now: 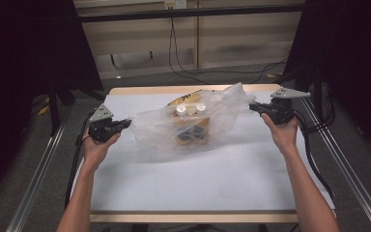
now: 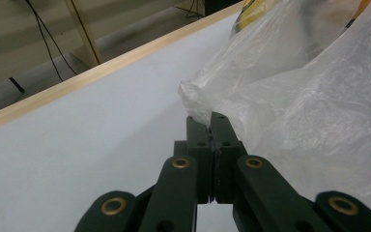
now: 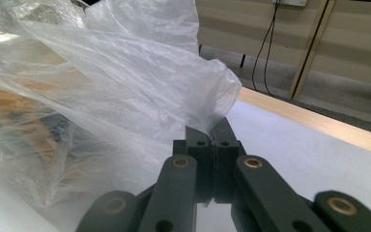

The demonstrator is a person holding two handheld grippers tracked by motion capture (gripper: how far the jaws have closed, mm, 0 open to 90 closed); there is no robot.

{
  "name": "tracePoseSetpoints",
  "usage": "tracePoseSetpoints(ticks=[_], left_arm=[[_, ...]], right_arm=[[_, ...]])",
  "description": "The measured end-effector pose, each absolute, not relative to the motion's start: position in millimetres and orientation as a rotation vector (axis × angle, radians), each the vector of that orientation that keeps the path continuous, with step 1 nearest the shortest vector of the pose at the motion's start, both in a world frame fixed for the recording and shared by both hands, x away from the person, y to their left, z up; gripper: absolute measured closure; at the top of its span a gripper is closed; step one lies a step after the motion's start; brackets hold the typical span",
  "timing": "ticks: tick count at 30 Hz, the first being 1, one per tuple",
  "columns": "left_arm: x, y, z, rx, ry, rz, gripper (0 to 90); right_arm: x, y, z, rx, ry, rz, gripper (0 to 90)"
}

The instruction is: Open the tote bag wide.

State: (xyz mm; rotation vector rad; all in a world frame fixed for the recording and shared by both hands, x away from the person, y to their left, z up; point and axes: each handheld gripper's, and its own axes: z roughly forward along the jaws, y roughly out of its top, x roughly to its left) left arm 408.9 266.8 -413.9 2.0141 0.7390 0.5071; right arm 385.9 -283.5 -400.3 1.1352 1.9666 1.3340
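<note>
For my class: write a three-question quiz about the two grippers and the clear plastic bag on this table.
1. True or false: both grippers are clamped shut on the plastic bag.
2. Where does the left gripper grip it? A) at an edge B) in the middle C) underneath
3. Fill in: the bag rests on the ___ table.

Key:
1. True; the right gripper also pinches the film.
2. A
3. white

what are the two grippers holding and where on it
Both hold the clear plastic bag: the left gripper is shut on its left edge, the right gripper on its right edge.
</note>
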Motion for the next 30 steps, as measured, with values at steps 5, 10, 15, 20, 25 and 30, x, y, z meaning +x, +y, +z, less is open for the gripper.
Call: tracePoseSetpoints(ticks=[5,10,15,20,25,30], left_arm=[[409,263,-417,2.052,0.736,0.526,89.3],[411,256,-423,2.092,0.730,0.534,89.3],[414,256,-429,2.089,0.766,0.541,89.3],[417,251,-432,2.131,0.762,0.560,89.4],[418,249,-434,2.162,0.756,0.562,89.4],[418,241,-439,2.202,0.738,0.565,89.4]], right_arm=[[388,-283,-403,1.146,1.977,1.325,89.5],[393,-278,-410,1.158,2.008,1.269,89.5],[397,-279,-405,1.155,1.945,1.378,89.5],[403,-275,-390,1.157,1.906,1.378,89.6],[416,-270,-397,1.204,1.927,1.350,89.5],[424,-266,-404,1.220,1.967,1.293,89.5]])
